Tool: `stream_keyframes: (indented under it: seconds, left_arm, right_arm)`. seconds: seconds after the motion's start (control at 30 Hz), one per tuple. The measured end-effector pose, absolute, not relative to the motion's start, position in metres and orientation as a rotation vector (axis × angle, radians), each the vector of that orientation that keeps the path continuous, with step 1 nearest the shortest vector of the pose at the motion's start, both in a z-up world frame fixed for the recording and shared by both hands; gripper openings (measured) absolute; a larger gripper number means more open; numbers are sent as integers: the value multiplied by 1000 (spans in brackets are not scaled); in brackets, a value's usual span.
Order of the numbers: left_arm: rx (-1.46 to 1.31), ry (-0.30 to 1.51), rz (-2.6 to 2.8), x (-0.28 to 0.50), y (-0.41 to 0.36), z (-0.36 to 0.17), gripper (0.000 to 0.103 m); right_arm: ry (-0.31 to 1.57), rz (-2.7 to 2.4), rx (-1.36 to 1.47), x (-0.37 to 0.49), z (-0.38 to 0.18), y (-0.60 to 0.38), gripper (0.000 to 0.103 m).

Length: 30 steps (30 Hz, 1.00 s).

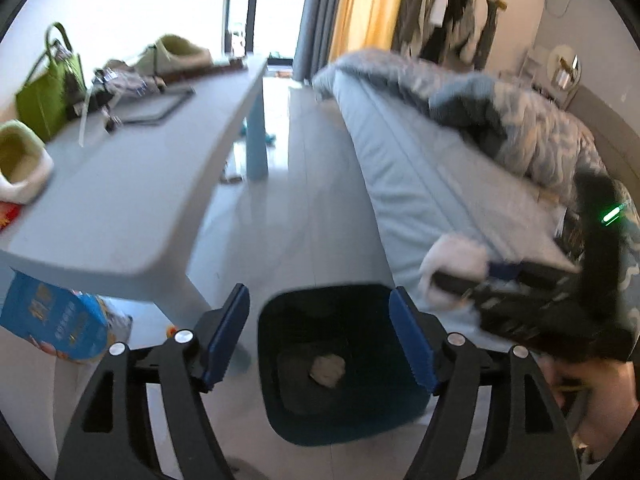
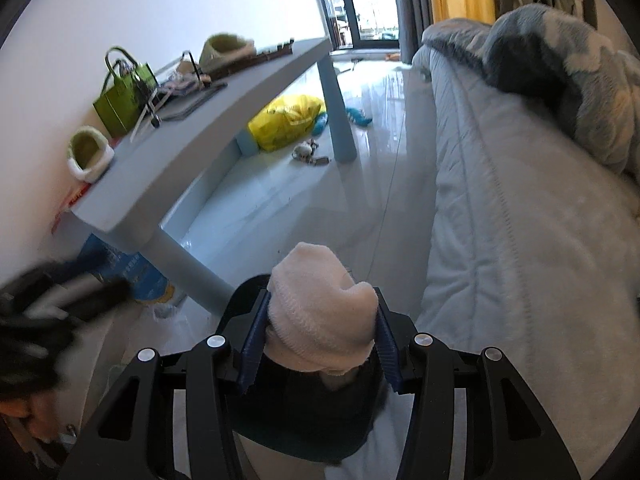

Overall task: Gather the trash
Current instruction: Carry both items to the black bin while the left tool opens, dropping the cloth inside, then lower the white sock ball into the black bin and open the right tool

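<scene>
One dark bin (image 1: 344, 364), two green slippers (image 2: 88, 154), one green bag (image 2: 122, 100)

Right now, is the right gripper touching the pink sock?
Touching. In the right wrist view, both blue pads of the right gripper press against the sides of the pink sock, above the bin.

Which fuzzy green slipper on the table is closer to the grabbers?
The green slipper at the near end of the table, just this side of the green bag. The other slipper lies at the far end, near the window.

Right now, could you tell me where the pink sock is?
The sock sits between the right gripper's pads, above the dark bin, beside the bed.
</scene>
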<state>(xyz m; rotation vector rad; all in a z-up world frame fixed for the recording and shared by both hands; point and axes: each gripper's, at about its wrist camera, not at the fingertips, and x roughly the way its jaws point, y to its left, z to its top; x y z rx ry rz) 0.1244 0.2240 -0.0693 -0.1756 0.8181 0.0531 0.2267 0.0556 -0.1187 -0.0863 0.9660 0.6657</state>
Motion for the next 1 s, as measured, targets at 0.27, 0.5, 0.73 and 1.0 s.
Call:
stream_keyframes:
  seconds: [0.27,0.5,0.73,1.0]
  left_arm:
    - [-167,691,81,104,236,-37,77]
    - [-197,637,78,93,244,-23,75]
    - [-228,606,63,89,250,-15,63]
    - [-251,564,37,85,247,-2,55]
  right_arm:
    - [1043,639,-156,230,-160,84,50]
    - [1116,649,-237,225,-199,108,50]
    - [1176,653,-322,216,-232,127,50]
    - [1216,638,-388,210,-255,135,69]
